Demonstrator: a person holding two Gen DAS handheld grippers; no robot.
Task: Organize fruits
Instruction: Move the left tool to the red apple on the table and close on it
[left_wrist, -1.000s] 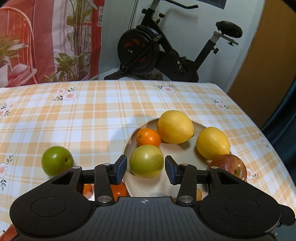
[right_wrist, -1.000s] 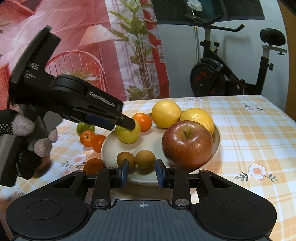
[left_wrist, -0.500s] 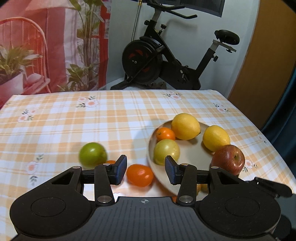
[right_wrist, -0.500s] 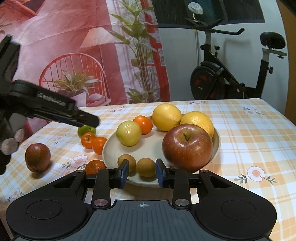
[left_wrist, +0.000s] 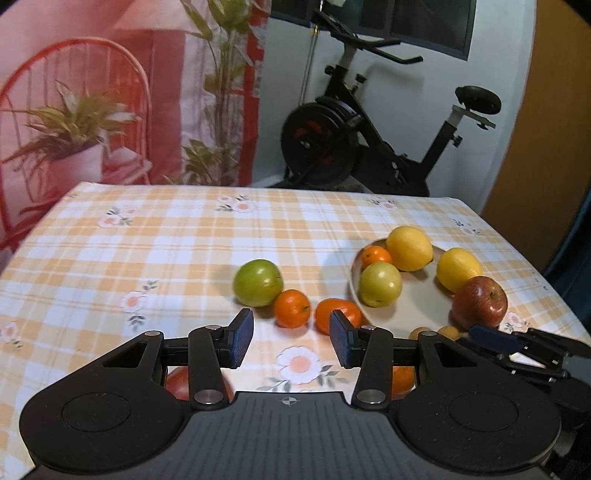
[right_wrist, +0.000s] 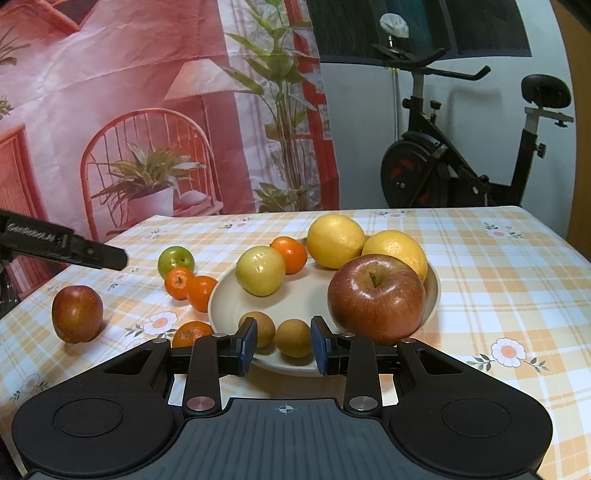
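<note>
While a checked orange cloth (right_wrist: 498, 280) with printed daisies covers the table, we see a smooth, round cream plate (right_wrist: 225, 306) holding glossy fruit: a red apple (right_wrist: 376, 295), two dimpled lemons (right_wrist: 334, 240), a pale green apple (right_wrist: 260, 271). Our left gripper (left_wrist: 291, 341) hangs empty, jaws partly apart, above two small oranges (left_wrist: 291, 308) lying off the plate. Our right gripper (right_wrist: 282, 345) is narrow, holding nothing.
</note>
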